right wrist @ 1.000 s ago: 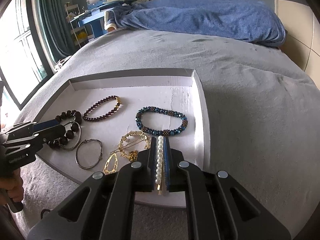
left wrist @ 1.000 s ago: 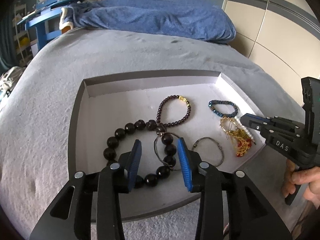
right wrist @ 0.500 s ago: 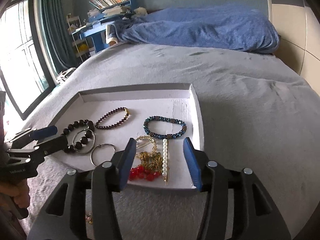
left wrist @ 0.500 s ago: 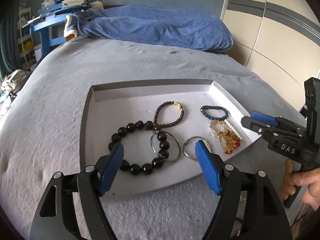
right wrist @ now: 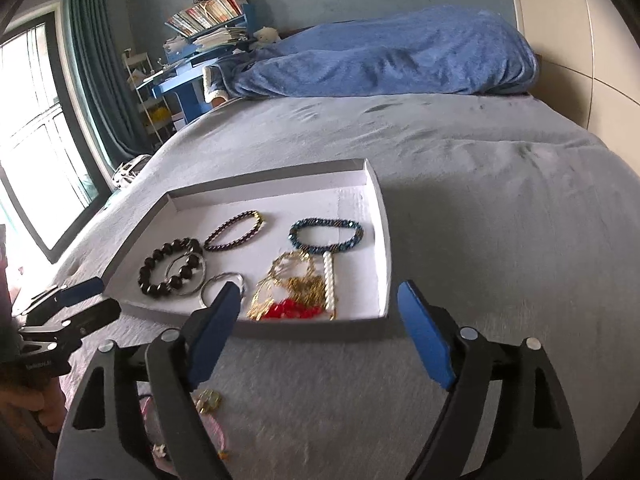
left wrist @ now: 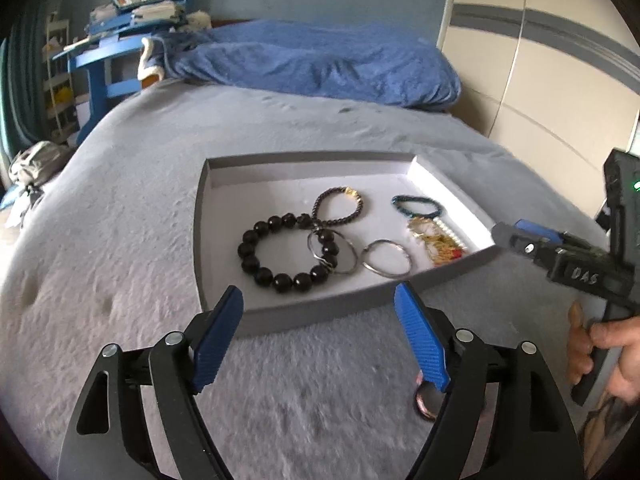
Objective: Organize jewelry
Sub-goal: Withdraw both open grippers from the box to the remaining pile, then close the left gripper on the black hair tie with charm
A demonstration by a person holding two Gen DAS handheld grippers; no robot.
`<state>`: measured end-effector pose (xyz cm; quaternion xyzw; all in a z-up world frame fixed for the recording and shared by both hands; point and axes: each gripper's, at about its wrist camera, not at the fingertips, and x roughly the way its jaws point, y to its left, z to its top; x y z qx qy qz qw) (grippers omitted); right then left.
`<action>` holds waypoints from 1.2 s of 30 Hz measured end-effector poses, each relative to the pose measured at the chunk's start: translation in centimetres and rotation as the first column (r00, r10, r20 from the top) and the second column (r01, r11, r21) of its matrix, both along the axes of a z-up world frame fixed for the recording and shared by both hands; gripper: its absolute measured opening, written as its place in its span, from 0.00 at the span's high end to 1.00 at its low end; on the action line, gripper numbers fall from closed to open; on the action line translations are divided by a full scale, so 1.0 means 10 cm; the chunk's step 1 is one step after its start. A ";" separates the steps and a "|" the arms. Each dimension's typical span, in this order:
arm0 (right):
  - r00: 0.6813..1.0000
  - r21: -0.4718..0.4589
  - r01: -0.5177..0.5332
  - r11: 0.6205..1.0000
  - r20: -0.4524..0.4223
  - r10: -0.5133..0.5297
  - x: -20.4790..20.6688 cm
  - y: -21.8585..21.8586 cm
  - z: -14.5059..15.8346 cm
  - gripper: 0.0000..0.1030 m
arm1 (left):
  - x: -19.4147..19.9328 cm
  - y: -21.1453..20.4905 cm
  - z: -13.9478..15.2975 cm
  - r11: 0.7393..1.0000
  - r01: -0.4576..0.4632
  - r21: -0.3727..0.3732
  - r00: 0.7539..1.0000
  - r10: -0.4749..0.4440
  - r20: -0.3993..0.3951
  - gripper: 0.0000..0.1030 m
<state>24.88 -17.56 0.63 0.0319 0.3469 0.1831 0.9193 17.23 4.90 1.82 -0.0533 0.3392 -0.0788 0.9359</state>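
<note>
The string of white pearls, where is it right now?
The straight string of white pearls lies in the shallow grey tray, near its right wall. It sits just below the blue beaded bracelet, beside the tangled gold chains.

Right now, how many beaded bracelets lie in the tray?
3. The black bead bracelet lies at the left, the dark purple bracelet in the middle toward the back, the blue bracelet back right. The gold tangle may hide more.

Only one marking reads — "DAS", in raised letters on the right gripper [left wrist: 516, 238] body.
</note>
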 end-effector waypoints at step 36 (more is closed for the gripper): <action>0.994 -0.001 -0.063 0.998 -0.090 0.063 -0.44 0.06 -0.24 0.30 | -0.38 -0.52 -0.38 0.958 0.287 0.026 0.947 -0.280 -0.156 0.96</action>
